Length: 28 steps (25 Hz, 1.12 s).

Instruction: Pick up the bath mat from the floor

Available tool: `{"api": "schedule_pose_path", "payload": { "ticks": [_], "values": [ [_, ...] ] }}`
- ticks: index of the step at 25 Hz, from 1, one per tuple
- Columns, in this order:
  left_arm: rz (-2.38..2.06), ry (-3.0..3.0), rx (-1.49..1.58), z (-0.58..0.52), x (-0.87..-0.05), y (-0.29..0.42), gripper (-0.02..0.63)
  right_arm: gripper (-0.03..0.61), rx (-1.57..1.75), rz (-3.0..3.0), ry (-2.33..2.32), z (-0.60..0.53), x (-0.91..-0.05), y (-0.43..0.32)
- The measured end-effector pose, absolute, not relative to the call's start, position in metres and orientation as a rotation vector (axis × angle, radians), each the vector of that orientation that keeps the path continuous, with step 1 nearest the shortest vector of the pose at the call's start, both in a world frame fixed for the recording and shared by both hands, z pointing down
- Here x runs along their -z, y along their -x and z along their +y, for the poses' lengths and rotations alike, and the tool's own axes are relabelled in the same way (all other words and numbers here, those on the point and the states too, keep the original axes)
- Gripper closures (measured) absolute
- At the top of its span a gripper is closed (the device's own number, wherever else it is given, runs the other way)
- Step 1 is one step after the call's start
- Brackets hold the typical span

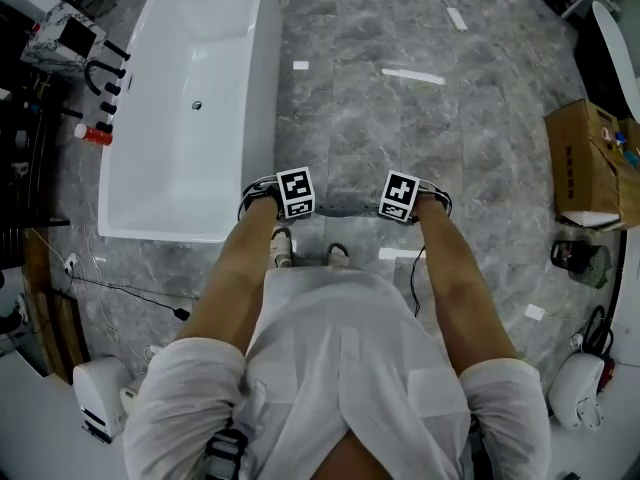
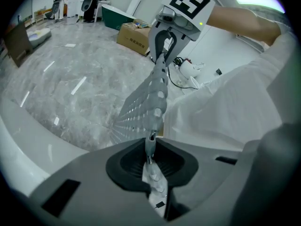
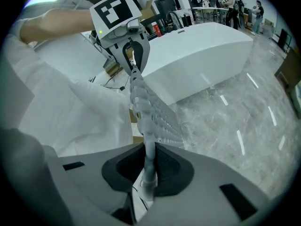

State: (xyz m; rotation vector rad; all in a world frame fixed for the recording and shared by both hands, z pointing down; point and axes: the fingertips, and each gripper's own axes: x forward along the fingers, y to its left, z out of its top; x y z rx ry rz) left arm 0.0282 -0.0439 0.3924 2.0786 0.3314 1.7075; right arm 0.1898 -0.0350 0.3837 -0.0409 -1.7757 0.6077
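Observation:
The bath mat [image 1: 345, 211] is a translucent grey sheet with rows of bumps, seen edge-on in the head view as a thin strip stretched between the two grippers above the marble floor. My left gripper [image 1: 293, 200] is shut on its left end, my right gripper [image 1: 398, 202] on its right end. In the left gripper view the mat [image 2: 153, 105] runs from my left gripper [image 2: 150, 150] up to the right gripper [image 2: 164, 46]. The right gripper view mirrors this: the mat [image 3: 150, 117] spans from my right gripper [image 3: 149, 161] to the left gripper [image 3: 131, 55].
A white bathtub [image 1: 190, 108] stands close on the left, with a red bottle [image 1: 92, 134] beyond it. A cardboard box [image 1: 590, 163] sits at the right. The person's shoes [image 1: 283, 246] are just below the mat. Cables and white devices [image 1: 100, 398] lie at the lower corners.

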Motion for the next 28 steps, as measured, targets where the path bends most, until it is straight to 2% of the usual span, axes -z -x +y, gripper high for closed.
{"api": "schedule_pose_path", "payload": {
  "ticks": [28],
  "values": [
    [0.379, -2.043, -1.705, -0.052, -0.387, 0.013, 0.565, 0.518, -0.625, -1.768, 0.105, -0.039, -0.381, -0.149]
  ]
}}
